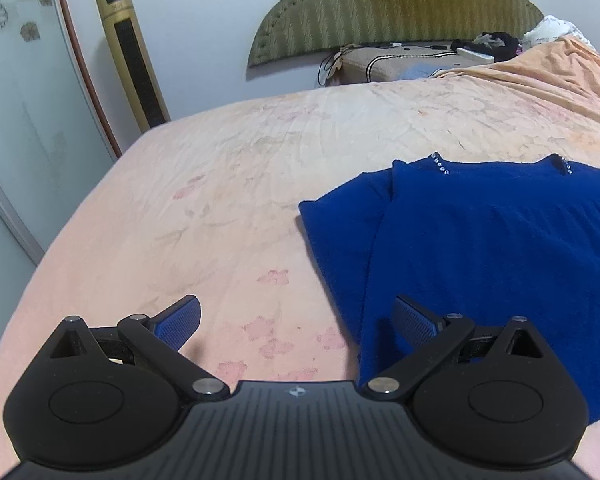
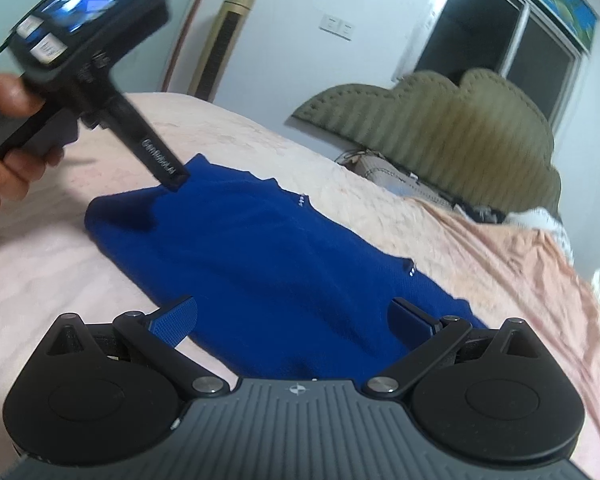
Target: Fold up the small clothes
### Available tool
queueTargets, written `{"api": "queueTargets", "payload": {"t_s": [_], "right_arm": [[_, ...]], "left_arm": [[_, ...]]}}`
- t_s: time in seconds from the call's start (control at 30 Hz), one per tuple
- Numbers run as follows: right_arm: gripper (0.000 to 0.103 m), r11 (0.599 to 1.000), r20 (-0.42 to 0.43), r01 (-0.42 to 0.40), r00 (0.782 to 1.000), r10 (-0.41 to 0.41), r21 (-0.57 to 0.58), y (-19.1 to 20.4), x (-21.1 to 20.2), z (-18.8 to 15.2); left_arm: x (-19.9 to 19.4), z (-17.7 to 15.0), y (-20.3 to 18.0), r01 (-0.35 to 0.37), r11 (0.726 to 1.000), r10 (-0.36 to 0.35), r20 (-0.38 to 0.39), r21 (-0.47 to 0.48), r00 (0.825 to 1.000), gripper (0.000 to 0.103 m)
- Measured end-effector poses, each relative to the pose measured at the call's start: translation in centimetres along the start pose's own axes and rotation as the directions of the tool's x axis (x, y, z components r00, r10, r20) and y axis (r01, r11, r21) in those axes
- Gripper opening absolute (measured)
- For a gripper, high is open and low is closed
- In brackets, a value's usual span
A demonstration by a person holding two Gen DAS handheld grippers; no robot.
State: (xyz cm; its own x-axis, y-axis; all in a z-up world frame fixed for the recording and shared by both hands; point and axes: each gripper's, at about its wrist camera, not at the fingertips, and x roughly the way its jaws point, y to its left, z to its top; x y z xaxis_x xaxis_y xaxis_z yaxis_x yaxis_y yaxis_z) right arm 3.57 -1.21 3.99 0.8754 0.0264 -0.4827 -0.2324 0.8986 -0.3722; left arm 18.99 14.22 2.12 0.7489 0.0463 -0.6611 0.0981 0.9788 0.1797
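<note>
A pink floral bed carries a blue sweater lying flat near the headboard, with the left tool and right tool both spread wide apart, hovering above its edges, gripping nothing.

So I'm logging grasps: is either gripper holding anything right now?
Nothing: both the left tongs and right tongs are open above the blue knit sweater.
</note>
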Motion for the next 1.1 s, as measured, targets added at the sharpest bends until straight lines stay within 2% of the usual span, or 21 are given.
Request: {"api": "queueTargets", "payload": {"t_s": [0.5,0.7,0.87,1.1], "right_arm": [[0.1,0.998,-0.004,-0.046,0.999,0.046,-0.037,1.3,0.1,0.2],[0.099,0.996,-0.013,-0.06,0.998,0.059,-0.061,2.3,0.2,0.1],[0.098,0.993,-0.011,-0.043,0.999,0.042,-0.109,3.7,0.6,0.2],[0.096,0.986,-0.009,-0.037,0.999,0.036,-0.165,5.7,1.0,0.3]], "left_arm": [[1.5,0.5,0.4,-0.001,1.0,0.0,-0.048,-0.024,0.999,0.103],[2.5,1.3,1.3,0.084,0.995,-0.088,-0.078,-0.054,0.993,0.103],[4.0,2.1,2.3,0.158,0.982,-0.169,-0.111,-0.1,0.979,0.103],[4.0,2.3,1.7,0.196,0.976,-0.205,-0.09,-0.095,0.975,0.103]]}}
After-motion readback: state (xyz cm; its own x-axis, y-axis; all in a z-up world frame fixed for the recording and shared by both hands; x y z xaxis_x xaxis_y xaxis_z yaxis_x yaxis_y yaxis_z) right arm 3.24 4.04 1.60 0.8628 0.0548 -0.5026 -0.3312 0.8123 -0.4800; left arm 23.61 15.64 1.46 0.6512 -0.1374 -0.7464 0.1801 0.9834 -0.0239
